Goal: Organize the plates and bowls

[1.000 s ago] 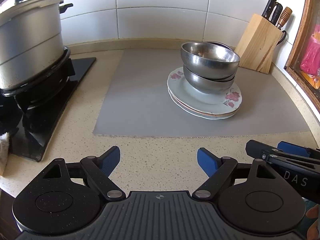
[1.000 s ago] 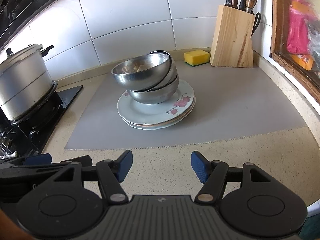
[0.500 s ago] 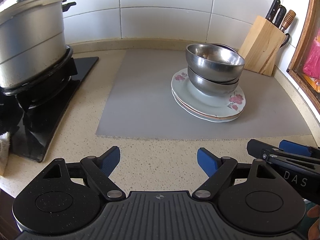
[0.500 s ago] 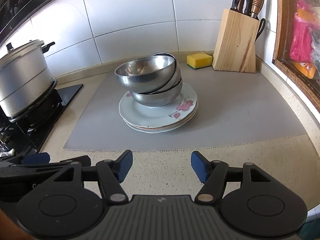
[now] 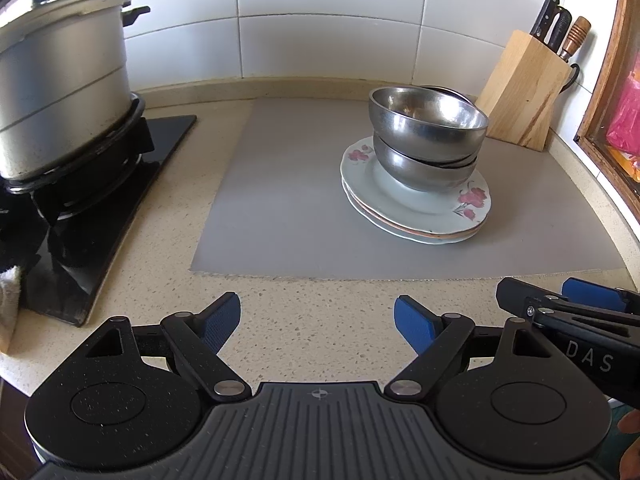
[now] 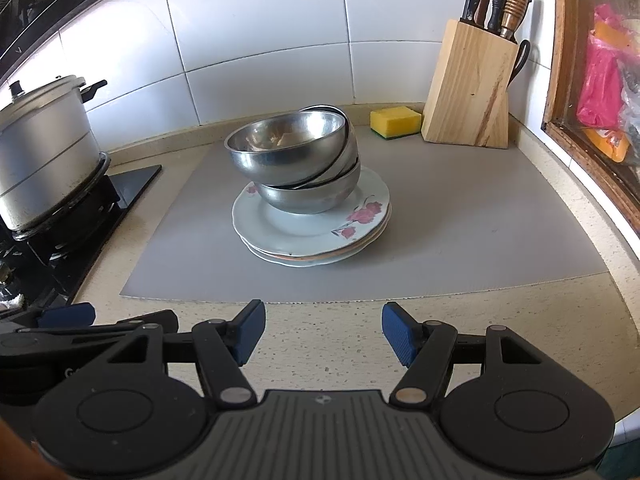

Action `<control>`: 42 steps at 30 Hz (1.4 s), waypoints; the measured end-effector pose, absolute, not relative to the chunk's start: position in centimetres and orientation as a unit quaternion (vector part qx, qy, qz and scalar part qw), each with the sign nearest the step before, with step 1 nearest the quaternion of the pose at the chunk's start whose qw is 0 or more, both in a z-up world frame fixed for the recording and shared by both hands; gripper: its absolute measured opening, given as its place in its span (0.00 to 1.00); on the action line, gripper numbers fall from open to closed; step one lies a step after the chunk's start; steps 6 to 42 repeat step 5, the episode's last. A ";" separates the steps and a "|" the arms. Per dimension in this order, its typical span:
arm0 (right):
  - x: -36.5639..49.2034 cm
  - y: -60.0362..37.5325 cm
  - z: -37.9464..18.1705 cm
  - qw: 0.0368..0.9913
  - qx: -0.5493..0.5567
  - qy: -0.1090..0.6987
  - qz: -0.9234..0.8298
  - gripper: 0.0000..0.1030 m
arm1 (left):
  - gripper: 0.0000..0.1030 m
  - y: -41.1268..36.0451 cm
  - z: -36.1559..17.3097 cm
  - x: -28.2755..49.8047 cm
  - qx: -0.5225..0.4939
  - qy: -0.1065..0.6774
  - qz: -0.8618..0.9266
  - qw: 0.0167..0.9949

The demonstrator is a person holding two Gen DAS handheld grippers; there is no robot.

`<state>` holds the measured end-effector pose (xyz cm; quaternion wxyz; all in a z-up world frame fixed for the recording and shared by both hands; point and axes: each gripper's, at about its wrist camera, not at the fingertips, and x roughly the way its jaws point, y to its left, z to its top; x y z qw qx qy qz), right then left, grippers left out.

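Observation:
A nest of steel bowls [image 5: 427,142] [image 6: 294,160] sits crookedly on a stack of floral plates [image 5: 468,208] [image 6: 360,228], all on a grey mat [image 5: 280,200] [image 6: 460,220]. My left gripper [image 5: 317,316] hovers over the speckled counter in front of the mat, open and empty. My right gripper [image 6: 323,330] is likewise open with nothing between its blue pads, also short of the mat. Both are well clear of the stack. The right gripper's fingers [image 5: 592,300] show at the right edge of the left wrist view.
A lidded metal pot [image 5: 56,80] [image 6: 40,148] stands on a black gas stove [image 5: 100,184] at the left. A wooden knife block [image 5: 524,92] [image 6: 470,88] and a yellow sponge [image 6: 395,121] sit by the tiled back wall. A wooden window frame [image 6: 584,128] borders the right.
The view has shifted slightly, so the bowl and plate stack sits a little further right in both views. Both grippers keep the same opening.

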<state>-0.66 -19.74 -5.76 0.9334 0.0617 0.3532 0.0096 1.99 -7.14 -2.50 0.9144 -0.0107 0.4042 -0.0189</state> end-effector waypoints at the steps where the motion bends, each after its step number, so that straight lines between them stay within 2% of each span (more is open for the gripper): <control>1: -0.7 -19.8 -5.8 0.933 0.063 0.353 0.008 0.39 | 0.80 -7.2 -2.5 1.9 -0.008 0.401 -0.020 0.916; 5: -0.7 -20.4 -5.8 0.933 0.074 0.352 0.006 0.43 | 0.82 -7.3 -2.4 1.7 -0.001 0.395 -0.026 0.918; 42: -0.7 -20.4 -5.8 0.933 0.074 0.352 0.006 0.43 | 0.82 -7.3 -2.4 1.7 -0.001 0.395 -0.026 0.918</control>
